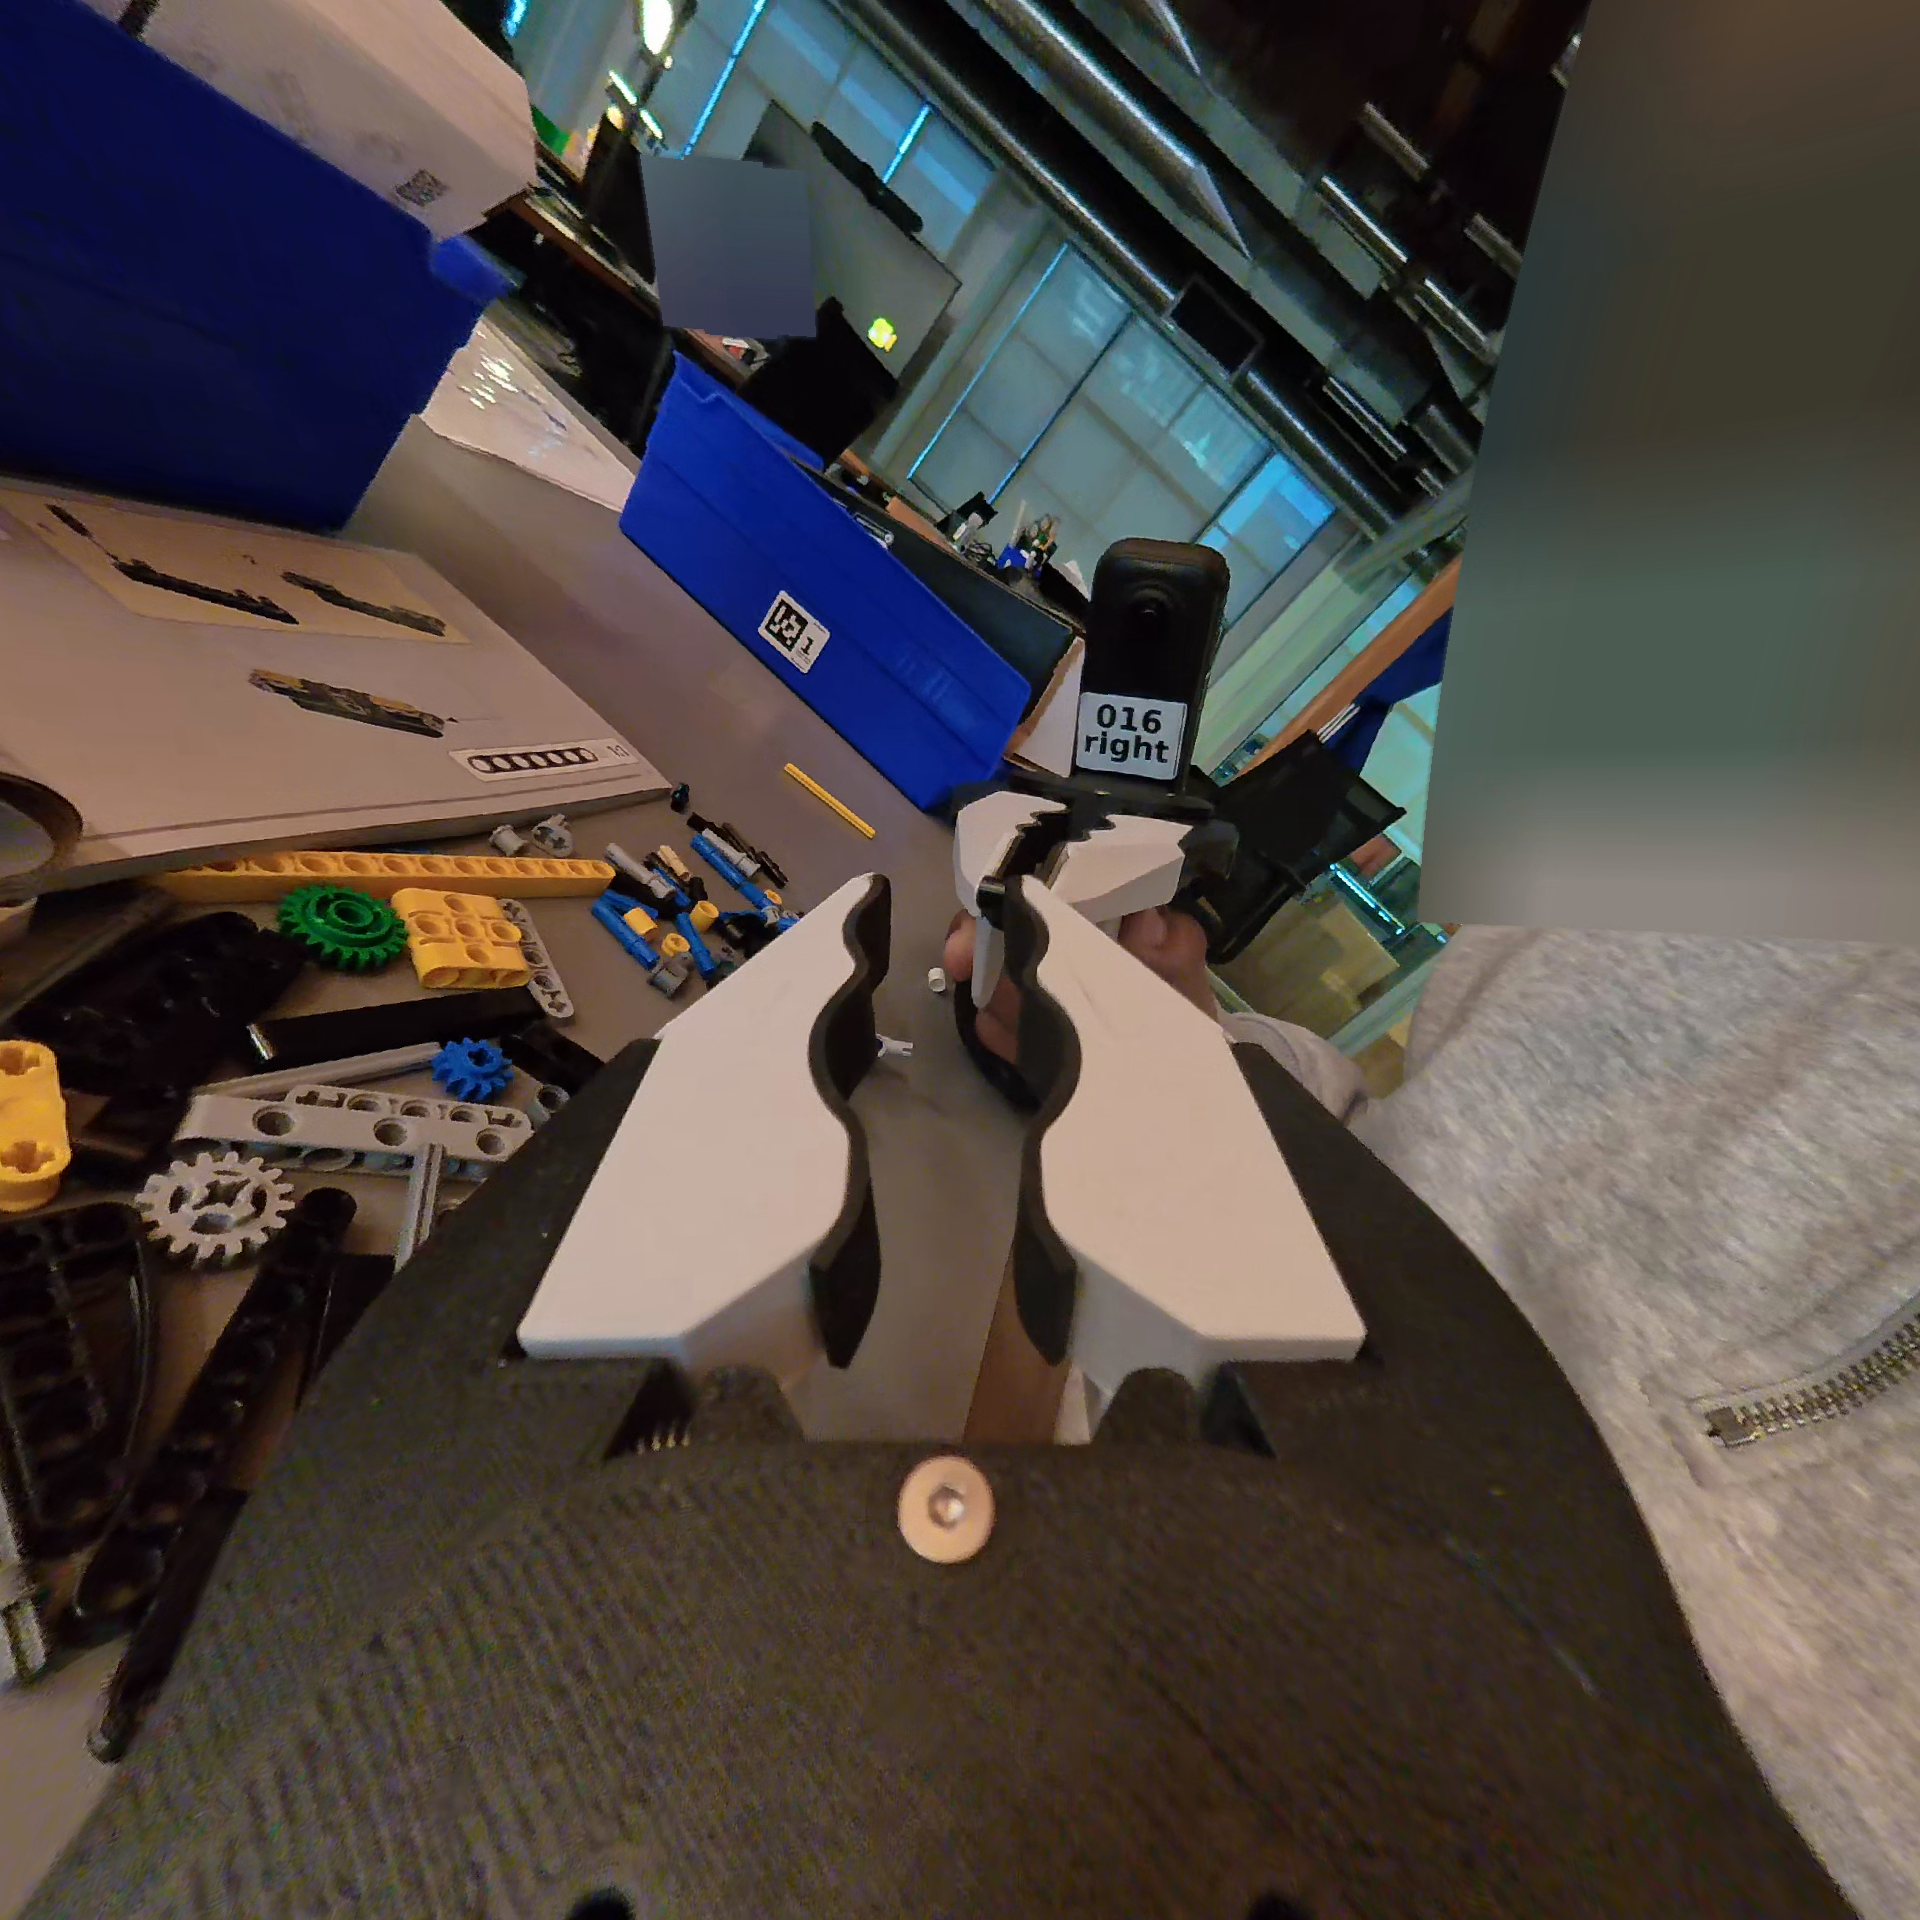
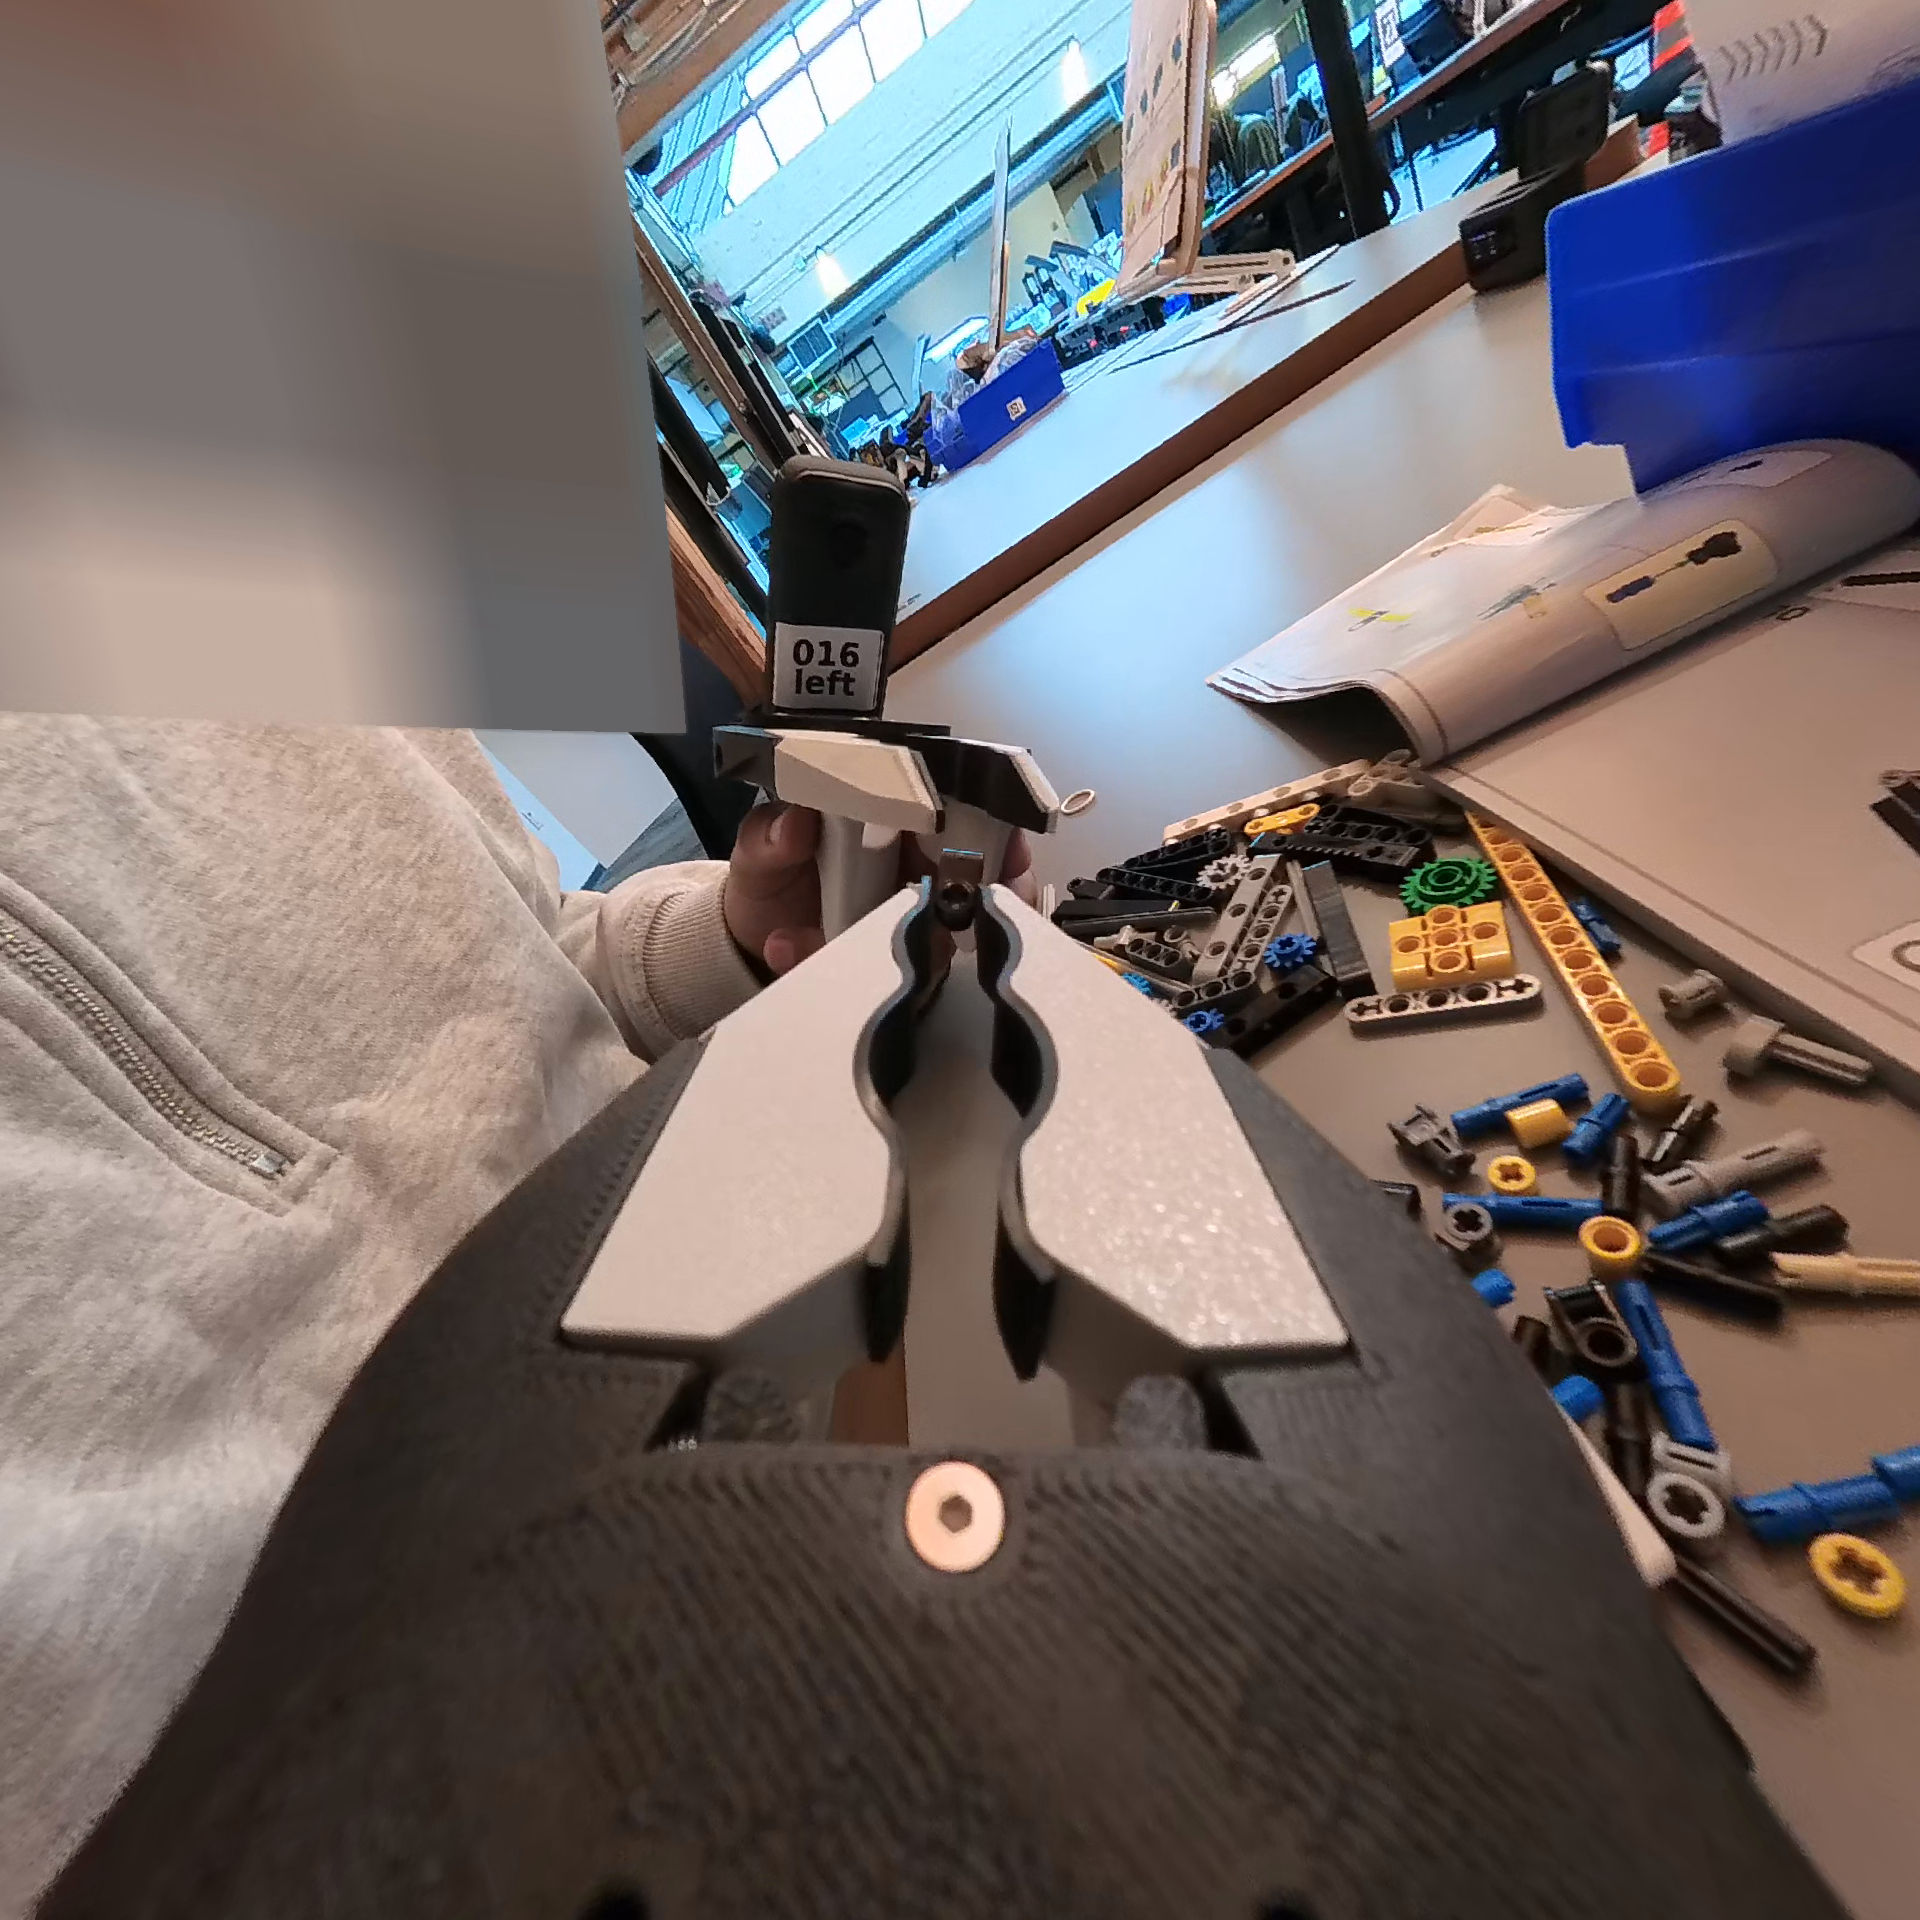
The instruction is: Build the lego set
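A grey bench (image 2: pixel 1195 540) in a workshop hall. The right tongs (image 2: pixel 948 909) pinch a small black pin (image 2: pixel 952 902) at their tips; the left tongs (image 1: pixel 951 914) stand spread and empty. Loose lego parts (image 2: pixel 1455 956) lie to the right tongs' right, the left tongs' left.

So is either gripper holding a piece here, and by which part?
The right gripper pinches a small black rounded piece at its fingertips; which part is unclear. The left gripper is open, holding nothing.
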`<state>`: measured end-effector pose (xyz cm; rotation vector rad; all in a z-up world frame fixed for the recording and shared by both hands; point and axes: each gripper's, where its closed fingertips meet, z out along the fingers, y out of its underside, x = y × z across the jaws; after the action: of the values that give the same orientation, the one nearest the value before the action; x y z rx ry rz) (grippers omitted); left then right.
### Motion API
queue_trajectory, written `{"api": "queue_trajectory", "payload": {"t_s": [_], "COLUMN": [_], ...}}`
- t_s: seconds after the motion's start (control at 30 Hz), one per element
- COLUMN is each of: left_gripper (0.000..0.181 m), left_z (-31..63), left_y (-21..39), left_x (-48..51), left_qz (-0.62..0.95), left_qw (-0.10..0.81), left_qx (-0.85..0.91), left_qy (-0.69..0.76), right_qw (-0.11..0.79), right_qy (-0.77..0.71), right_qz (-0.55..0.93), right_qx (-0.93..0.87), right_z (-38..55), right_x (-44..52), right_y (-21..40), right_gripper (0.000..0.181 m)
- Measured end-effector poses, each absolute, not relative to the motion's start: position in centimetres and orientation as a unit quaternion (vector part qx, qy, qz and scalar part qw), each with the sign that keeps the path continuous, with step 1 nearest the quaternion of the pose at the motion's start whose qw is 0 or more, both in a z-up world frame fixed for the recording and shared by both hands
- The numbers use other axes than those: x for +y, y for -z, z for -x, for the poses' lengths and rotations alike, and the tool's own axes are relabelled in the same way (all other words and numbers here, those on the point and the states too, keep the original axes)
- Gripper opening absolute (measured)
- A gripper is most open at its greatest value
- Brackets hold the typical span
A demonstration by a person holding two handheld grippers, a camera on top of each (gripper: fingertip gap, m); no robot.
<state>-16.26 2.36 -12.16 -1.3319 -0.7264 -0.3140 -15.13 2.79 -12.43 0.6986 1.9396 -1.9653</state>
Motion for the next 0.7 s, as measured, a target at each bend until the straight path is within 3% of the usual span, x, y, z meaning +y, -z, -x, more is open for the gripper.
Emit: {"api": "queue_trajectory", "payload": {"t_s": [0.33, 0.7], "left_gripper": [0.02, 0.022], "left_z": [16.1, 16.2], "left_y": [11.9, 12.2], "left_x": [2.4, 2.4], "left_qz": [0.606, 0.607], "left_qw": [0.718, 0.713], "left_qx": [-0.317, -0.325], "left_qy": [0.125, 0.131], "right_qw": [0.142, -0.072], "right_qy": [0.68, 0.618], "right_qz": [-0.249, -0.213], "right_qx": [0.675, 0.753], "right_z": [15.5, 16.4], "right_x": [2.7, 3.1], "right_y": [12.6, 13.8], "right_gripper": [0.005, 0.005]}}
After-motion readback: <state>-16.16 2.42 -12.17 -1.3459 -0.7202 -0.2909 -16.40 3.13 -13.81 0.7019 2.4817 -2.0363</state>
